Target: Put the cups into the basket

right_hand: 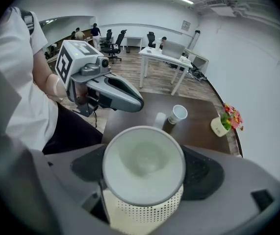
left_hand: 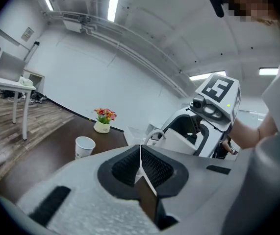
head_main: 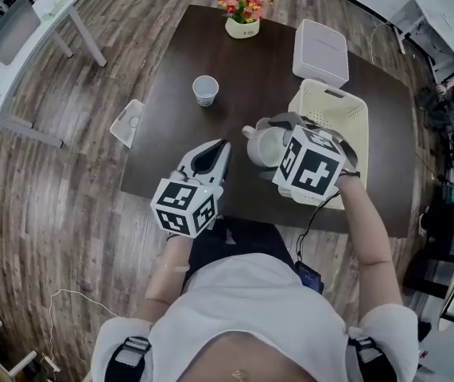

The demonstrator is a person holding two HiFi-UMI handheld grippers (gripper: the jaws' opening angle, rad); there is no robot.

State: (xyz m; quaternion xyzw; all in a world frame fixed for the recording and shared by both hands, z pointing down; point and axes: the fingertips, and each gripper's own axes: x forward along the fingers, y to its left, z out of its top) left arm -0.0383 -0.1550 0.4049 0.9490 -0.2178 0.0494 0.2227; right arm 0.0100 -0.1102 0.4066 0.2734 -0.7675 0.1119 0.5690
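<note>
While right claw (right_hand: pixel 144 173) clamps a mug (head_main: pixel 265 146) by the basket (head_main: pixel 331 94), shut left claw (left_hand: pixel 140 163) faces paper cup (left_hand: pixel 84 147)

Nothing here reads as a word or number. The marker cubes (head_main: pixel 185 207) on the left gripper (head_main: pixel 222 151) and right gripper (head_main: pixel 263 143) show only black-and-white patterns. Print on the flower pot (head_main: pixel 242 29) and wall placard (left_hand: pixel 27 33) is too small.

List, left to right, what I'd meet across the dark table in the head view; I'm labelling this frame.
Clear plastic piece at the table's left edge → white paper cup → white ceramic mug → cream perforated plastic basket.
</note>
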